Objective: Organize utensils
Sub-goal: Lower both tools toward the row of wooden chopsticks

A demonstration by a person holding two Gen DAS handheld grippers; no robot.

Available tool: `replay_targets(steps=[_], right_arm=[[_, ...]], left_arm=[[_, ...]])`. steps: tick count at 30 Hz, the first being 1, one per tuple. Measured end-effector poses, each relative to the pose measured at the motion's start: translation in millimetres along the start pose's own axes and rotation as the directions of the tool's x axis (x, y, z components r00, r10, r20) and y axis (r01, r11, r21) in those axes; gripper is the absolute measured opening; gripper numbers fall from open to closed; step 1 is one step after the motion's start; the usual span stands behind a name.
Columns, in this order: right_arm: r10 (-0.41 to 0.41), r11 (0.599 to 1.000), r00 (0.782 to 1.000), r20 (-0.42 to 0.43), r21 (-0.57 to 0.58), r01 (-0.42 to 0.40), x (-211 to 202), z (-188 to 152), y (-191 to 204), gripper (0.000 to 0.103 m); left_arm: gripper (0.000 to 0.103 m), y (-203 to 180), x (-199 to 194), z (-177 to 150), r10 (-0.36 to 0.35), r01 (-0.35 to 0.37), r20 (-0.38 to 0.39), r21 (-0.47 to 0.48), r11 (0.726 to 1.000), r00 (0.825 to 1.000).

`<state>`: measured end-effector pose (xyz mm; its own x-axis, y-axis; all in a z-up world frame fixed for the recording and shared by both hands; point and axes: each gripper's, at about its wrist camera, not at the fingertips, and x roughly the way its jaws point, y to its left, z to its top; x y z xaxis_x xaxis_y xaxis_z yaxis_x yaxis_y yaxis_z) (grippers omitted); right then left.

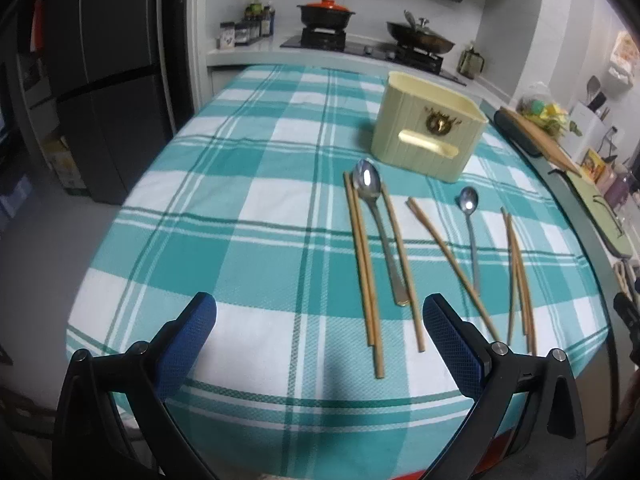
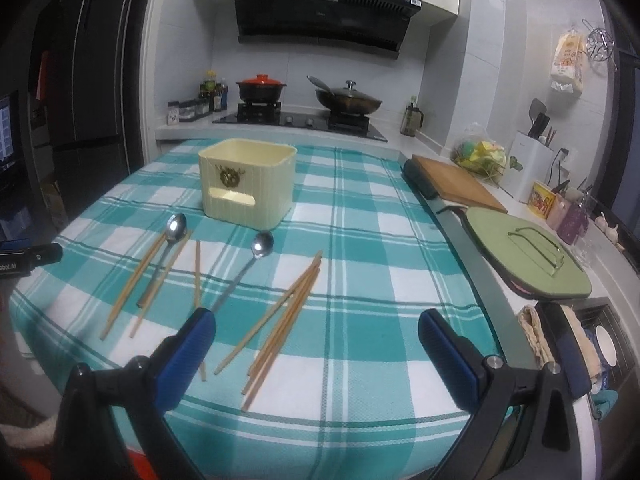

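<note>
Hovering tongs [image 1: 320, 316] gape over chopsticks [image 1: 366, 268].

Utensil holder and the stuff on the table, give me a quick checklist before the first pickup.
1. Left gripper open, holding nothing: ok.
2. Right gripper open, holding nothing: ok.
3. Cream utensil holder upright, top open: ok.
4. Holder's inside free of items: cannot tell.
5. Large spoon free to lift: not ok, chopsticks lie right against it.
6. Small spoon bowl unobstructed: ok.
</note>
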<state>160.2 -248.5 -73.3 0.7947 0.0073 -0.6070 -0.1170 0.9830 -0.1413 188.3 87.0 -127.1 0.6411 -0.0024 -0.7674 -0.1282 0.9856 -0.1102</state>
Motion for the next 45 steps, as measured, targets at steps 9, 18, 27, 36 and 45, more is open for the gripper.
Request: replay_targets(steps=[9, 18, 27, 36, 45], right_arm=[[0.083, 0.986, 0.983, -0.166, 0.160, -0.056, 76.6, -18.5, -28.0, 0.103], [0.222, 0.944, 0.934, -0.282, 0.302, -0.133, 151.2, -14.2, -32.5, 0.045], [0.249, 0.951, 0.900, -0.356, 0.268, -0.157, 178.6, -18.1, -10.0, 0.033], [0.102, 0.992, 0.907, -0.409, 0.108, -0.063, 175.0, -18.9, 3.2, 0.033], [0.080, 0.991, 0.920, -0.384, 0.126, -0.034, 171.1, -22.8, 1.8, 0.036]], left_arm=[[0.103, -2.6, 48.1, 11.8, 0.024, -0.022, -0.077, 0.023, 1.000, 0.997], [0.103, -7.8, 67.6, 26.9, 0.060, -0.057, -0.100, 0.035, 0.998, 0.993], [0.103, 2.7, 75.9, 21.6, 0.096, -0.094, -0.124, 0.025, 0.995, 0.988], [0.103, 4.1, 86.7, 29.5, 0.087, -0.085, -0.128, 0.017, 0.996, 0.988], [0.103, -5.2, 119.6, 52.6, 0.056, -0.057, -0.159, -0.006, 0.998, 0.986]])
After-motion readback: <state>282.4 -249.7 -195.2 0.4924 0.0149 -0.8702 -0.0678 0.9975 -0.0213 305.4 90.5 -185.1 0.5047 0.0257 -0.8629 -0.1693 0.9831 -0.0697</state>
